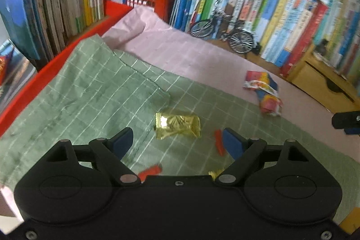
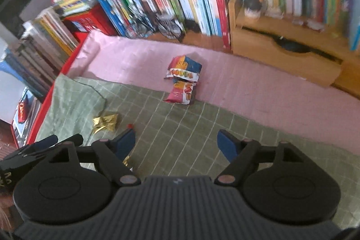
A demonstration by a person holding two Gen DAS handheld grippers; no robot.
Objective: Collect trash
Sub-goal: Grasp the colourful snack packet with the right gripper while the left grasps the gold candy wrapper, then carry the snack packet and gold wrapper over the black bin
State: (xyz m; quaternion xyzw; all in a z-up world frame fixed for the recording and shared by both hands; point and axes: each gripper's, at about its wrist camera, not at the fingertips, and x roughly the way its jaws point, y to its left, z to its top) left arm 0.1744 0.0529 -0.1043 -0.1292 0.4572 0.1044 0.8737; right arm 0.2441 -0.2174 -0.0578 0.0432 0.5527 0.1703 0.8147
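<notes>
1. While the left gripper (image 1: 177, 138) hangs with its jaws spread wide and nothing between them, the gold foil wrapper (image 1: 177, 125) lies on the green checked cloth (image 1: 78, 93) just ahead of the gap in the left wrist view. If the fingers close low, they may pinch the loose cloth along with the foil and drag it.
2. Beside the right finger lies a small red scrap (image 1: 218, 144), and another red scrap (image 1: 150, 170) sits near the gripper body; both are thin and flat, so a grab may slide over them or flick them away.
3. From the right wrist view, the right gripper (image 2: 176, 142) is likewise wide apart and empty, above bare green cloth. The colourful snack packet (image 2: 183, 80) lies well ahead, across the edge between green cloth and pink cloth (image 2: 247, 87).
4. Since the left gripper's body shows close at the lower left, both tools reaching for the gold wrapper (image 2: 106, 122) could collide.
</notes>
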